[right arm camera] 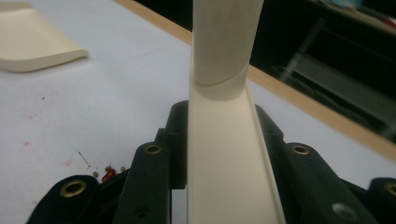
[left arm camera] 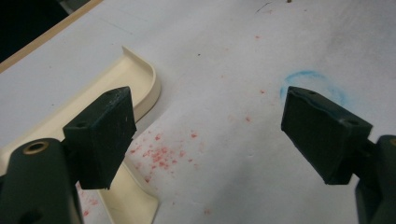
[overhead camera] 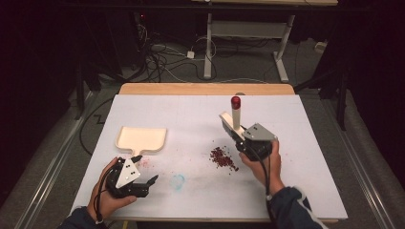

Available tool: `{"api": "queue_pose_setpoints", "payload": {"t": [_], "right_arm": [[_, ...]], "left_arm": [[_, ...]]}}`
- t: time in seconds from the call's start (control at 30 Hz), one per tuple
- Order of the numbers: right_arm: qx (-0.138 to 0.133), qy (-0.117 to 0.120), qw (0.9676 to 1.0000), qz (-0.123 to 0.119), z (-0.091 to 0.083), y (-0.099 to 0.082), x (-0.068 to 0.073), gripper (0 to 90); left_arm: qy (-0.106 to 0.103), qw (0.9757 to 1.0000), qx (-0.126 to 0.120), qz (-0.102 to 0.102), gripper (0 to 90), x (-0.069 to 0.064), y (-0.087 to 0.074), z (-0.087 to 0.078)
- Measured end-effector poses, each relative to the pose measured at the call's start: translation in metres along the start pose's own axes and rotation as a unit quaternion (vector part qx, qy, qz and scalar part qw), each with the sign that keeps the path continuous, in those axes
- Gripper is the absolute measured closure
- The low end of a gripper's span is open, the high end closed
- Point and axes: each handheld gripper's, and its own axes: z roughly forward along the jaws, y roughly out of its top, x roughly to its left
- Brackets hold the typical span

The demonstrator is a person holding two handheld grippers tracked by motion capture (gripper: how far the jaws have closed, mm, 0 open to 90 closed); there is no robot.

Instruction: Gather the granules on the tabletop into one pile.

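A cream dustpan point(overhead camera: 142, 138) lies flat at the left of the white table point(overhead camera: 200, 109). A small heap of dark red beans point(overhead camera: 222, 157) sits right of the table's middle. My right gripper point(overhead camera: 237, 133) is just behind the heap and is shut on a cream brush-like tool point(overhead camera: 236, 118) whose round handle ends in a red tip. In the right gripper view the tool's flat cream part point(right arm camera: 224, 186) fills the space between the jaws of my right gripper point(right arm camera: 224, 135). My left gripper point(overhead camera: 147, 184) rests open near the front edge, just in front of the dustpan's handle point(left arm camera: 135, 200).
A blue ring mark point(overhead camera: 178, 182) and red smears point(left arm camera: 161, 154) stain the table near my left gripper point(left arm camera: 205, 135). Loose beans point(right arm camera: 108, 173) lie by the right jaws. A wooden edge point(overhead camera: 205, 88) borders the far side; desk legs and cables stand beyond it.
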Motion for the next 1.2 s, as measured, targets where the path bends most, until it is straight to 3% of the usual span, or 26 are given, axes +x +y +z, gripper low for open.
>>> {"api": "queue_pose_setpoints", "payload": {"t": [0.1,0.17,0.3,0.37,0.47,0.6,0.67,0.8,0.97,1.07,1.1,1.2], "right_arm": [[-0.007,0.05,0.9962,-0.071,0.027,0.001,-0.012,67.4],[-0.001,0.064,0.9924,-0.105,0.045,0.0,-0.014,67.4],[0.018,0.125,0.9857,-0.111,0.069,-0.007,-0.008,67.5],[0.017,0.148,0.982,-0.116,0.068,-0.009,-0.001,67.4],[0.017,0.18,0.9728,-0.145,0.059,-0.014,0.004,67.1],[-0.007,0.202,0.9675,-0.152,0.037,-0.022,0.005,67.3],[-0.013,0.221,0.9632,-0.153,0.027,-0.023,0.006,67.3],[-0.016,0.217,0.9643,-0.151,0.02,-0.027,0.005,67.3],[-0.03,0.185,0.9746,-0.123,0.005,-0.027,-0.004,67.4],[-0.044,0.162,0.9814,-0.093,-0.018,-0.02,-0.011,67.4],[-0.049,0.147,0.9848,-0.078,-0.028,-0.018,-0.012,67.4],[-0.048,0.122,0.9909,-0.031,-0.057,-0.019,-0.01,67.4]], "left_arm": [[0.0,1.0,0.002,0.003,17.1,0.001,0.001,0.002],[0.001,1.0,0.005,0.002,17.1,0.002,0.0,0.003],[0.002,0.9999,0.011,-0.006,17.1,0.001,-0.001,0.004],[0.003,0.9999,0.012,-0.005,17.1,0.001,-0.002,0.003],[0.004,0.9999,0.014,-0.004,17.1,0.0,-0.004,0.001],[0.005,0.9999,0.014,-0.005,17.1,-0.001,-0.005,-0.001],[0.005,0.9999,0.015,-0.004,17.1,-0.001,-0.005,-0.001],[0.004,0.9999,0.016,0.001,17.1,-0.003,-0.003,0.001],[0.004,0.9999,0.014,0.001,17.1,-0.003,-0.003,0.0],[0.005,0.9999,0.012,0.002,17.1,-0.002,-0.003,-0.001],[0.004,0.9999,0.01,0.002,17.1,-0.003,-0.003,-0.002],[0.003,0.9999,0.011,0.009,17.1,-0.004,-0.003,-0.003]]}}
